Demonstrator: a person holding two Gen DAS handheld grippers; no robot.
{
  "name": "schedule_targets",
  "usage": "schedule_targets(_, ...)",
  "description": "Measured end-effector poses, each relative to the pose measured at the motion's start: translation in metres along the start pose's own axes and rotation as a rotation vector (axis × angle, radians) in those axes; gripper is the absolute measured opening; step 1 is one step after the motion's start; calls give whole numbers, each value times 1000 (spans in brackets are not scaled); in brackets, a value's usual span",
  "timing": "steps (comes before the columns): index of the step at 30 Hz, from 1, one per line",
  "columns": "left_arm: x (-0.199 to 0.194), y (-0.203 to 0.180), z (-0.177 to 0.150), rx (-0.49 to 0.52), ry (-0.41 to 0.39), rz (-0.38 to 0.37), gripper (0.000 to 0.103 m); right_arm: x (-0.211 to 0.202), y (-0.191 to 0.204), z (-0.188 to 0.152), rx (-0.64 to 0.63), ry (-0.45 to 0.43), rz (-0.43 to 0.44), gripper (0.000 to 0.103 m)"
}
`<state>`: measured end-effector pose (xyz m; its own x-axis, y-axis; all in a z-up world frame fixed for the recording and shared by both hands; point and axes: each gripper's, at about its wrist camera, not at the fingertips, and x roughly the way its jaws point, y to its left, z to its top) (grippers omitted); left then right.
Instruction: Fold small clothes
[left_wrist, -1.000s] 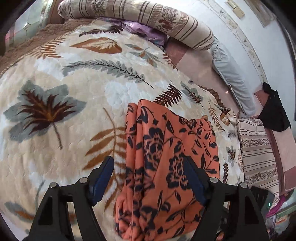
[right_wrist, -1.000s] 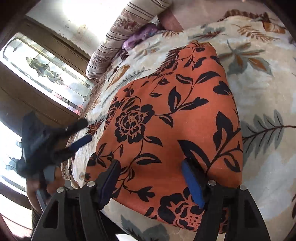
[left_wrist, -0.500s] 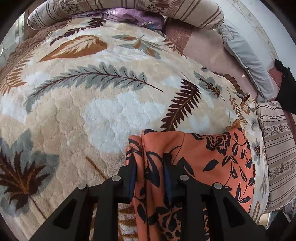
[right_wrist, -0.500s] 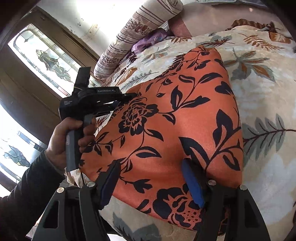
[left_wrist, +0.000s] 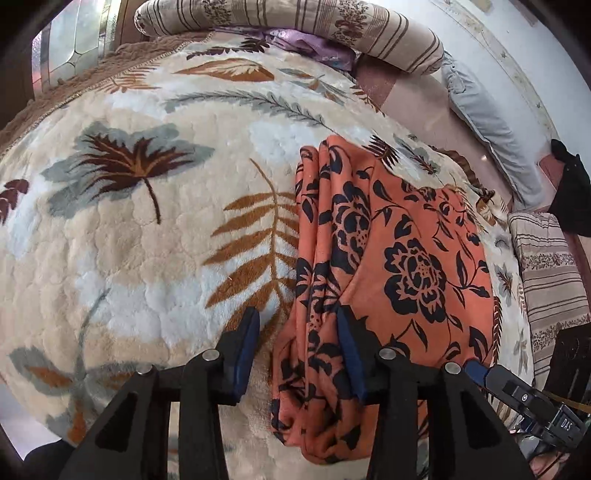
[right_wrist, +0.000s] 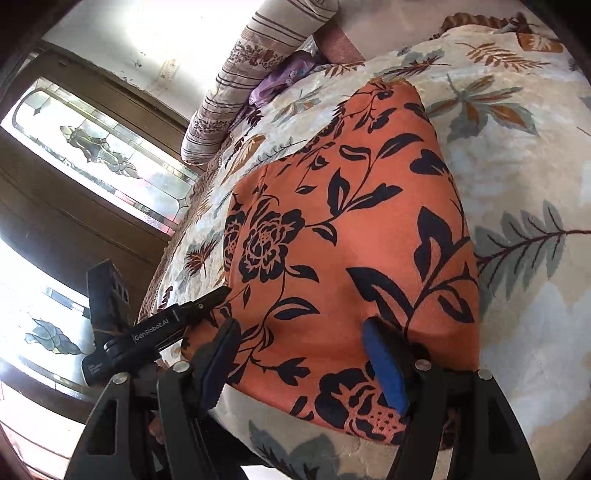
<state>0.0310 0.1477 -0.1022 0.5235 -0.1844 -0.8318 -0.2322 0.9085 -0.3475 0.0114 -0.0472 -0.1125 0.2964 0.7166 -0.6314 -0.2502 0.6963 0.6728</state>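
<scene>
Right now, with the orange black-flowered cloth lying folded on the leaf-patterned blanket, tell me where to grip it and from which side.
Grip the orange black-flowered cloth at its bunched, layered long edge, approaching from the bare leaf-patterned blanket beside it. There the folds stack into a raised ridge; the rest lies flat. The left gripper, jaws opening, already straddles that ridge. The right gripper stands open over the near end.

Folded garment (left_wrist: 406, 258) on blanket (left_wrist: 147, 258) — bolster (left_wrist: 295, 26) behind

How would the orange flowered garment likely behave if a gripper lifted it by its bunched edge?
The orange garment would probably droop, since its edge lies in soft folds. It looks thin and light. Its stacked layers may slide apart unless all are pinched. The left gripper, jaws opening, straddles those folds without pressing on them; lifting from there could undo the fold on the blanket.
</scene>
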Motion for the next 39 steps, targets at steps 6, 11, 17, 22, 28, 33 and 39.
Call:
schedule_targets(6,-9,-20,-23,91,-20,81,57,-23,-4,-23,35,-51,23,78)
schedule_targets(11,-9,-14,-31,80,-9,72,56,-29,-11,-25,82,-43,35,78)
schedule_targets(17,-23,-25,-31,131,-103,64,56,-37,-14,-30,96,-55,35,78)
schedule_targets(22,8,-15,-39,138,-29,97,63,-47,-4,-16,85,-75,59,78)
schedule_targets(28,11,-18,-39,151,-33,103,65,-43,11,39,56,-118,101,82)
schedule_targets(33,11,-18,-39,161,-37,92,66,7,-33,55,199,-40,-5,86)
schedule_targets(39,11,-19,-39,165,-40,92,66,-10,9,82,88,-79,41,86)
